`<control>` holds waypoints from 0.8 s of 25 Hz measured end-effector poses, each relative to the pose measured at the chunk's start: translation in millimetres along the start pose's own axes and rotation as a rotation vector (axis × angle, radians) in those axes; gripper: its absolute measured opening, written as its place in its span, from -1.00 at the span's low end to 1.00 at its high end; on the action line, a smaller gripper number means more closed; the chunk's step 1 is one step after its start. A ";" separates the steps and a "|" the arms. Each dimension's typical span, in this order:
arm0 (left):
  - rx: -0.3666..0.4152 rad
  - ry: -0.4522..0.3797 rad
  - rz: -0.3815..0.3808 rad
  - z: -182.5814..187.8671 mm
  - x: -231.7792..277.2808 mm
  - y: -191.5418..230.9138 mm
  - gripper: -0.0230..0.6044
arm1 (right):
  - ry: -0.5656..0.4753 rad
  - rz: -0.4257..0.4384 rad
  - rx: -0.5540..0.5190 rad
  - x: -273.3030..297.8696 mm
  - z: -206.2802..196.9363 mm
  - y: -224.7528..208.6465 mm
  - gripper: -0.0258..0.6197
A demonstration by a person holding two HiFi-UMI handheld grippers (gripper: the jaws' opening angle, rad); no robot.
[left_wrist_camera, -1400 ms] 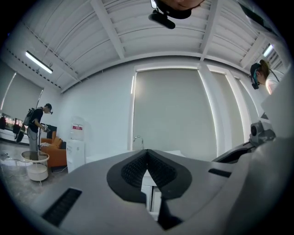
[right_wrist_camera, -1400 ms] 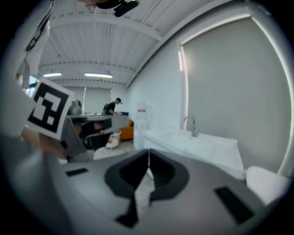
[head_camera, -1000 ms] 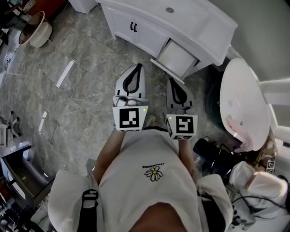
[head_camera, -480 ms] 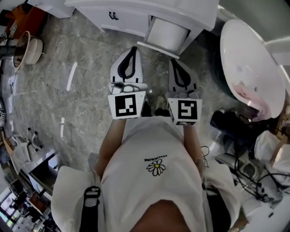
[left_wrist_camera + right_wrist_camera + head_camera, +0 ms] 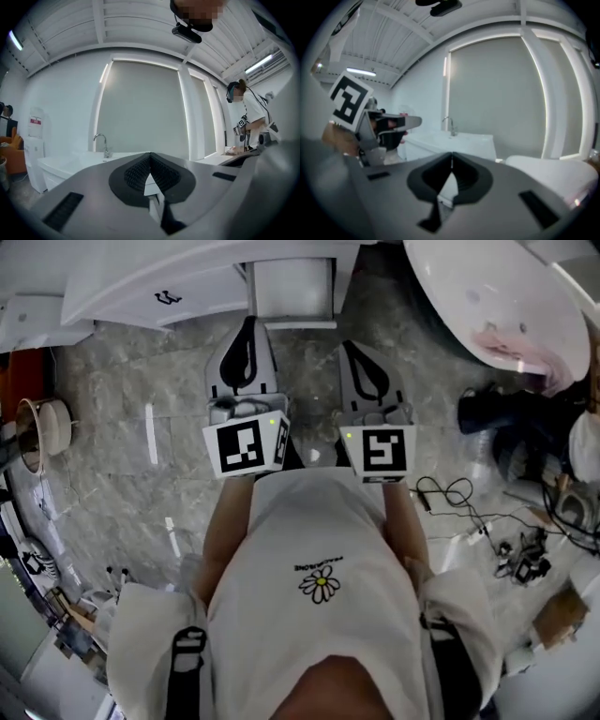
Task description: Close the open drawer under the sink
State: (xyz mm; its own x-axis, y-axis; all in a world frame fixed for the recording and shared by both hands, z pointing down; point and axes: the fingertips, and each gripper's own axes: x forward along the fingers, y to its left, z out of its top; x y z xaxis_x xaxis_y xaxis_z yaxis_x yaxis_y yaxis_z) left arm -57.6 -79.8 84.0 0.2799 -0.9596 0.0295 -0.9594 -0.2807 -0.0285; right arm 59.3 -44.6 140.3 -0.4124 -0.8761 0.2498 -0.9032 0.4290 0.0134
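I hold both grippers out ahead of me, side by side over the grey stone floor (image 5: 122,381); the left gripper (image 5: 249,329) is clenched on nothing, its jaws pressed together along their whole length; the right gripper (image 5: 354,349) is clenched the same way and just as empty.

The open drawer (image 5: 291,292) juts toward me from the white vanity (image 5: 159,287) at the far side of the scene; its front panel lies just beyond my tips, with the left gripper near its left corner and the right gripper a little right of its right corner. From above I cannot tell whether either tip touches the panel; I judge them close but apart. In both gripper views the faucet (image 5: 100,140) stands on the counter beyond the jaws, so I am facing the sink squarely. A white tub (image 5: 497,296) lies to the far right and loose cables (image 5: 450,493) lie on the floor to the right, both out of my way.

I take this to be the approach step, with the drawer not yet pushed. The next move calls for setting one or both clenched tips flat against the drawer front, near its middle rather than a corner so it does not skew on its runners; then a steady push away from me until the front sits flush with the vanity.
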 end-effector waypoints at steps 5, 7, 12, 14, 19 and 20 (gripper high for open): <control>-0.001 0.009 -0.099 -4.2 11.3 23.1 -0.86 | -0.022 -0.059 0.046 23.4 7.3 11.0 -0.83; -0.008 -0.007 -0.109 -6.0 16.7 32.1 -0.86 | -0.057 -0.092 0.026 32.1 14.3 14.4 -0.83; -0.028 0.004 -0.072 -46.4 21.1 49.7 -0.86 | -0.037 -0.141 0.033 56.5 -16.1 20.5 -0.83; -0.025 0.030 -0.086 -75.9 39.9 55.8 -0.86 | -0.014 -0.145 0.052 79.6 -34.4 11.2 -0.83; -0.054 0.032 -0.127 -144.5 70.4 55.1 -0.86 | -0.003 -0.104 0.051 121.0 -92.3 8.2 -0.83; -0.041 0.029 -0.131 -155.2 74.2 53.6 -0.86 | 0.008 -0.096 0.043 127.1 -105.1 7.8 -0.83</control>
State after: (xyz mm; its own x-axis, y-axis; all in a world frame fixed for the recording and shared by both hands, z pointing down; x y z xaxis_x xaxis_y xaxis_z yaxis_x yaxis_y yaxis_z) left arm -93.8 -162.9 239.7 0.4022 -0.9136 0.0591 -0.9155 -0.4019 0.0182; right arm 12.3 -129.5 273.9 -0.3227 -0.9109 0.2572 -0.9430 0.3328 -0.0043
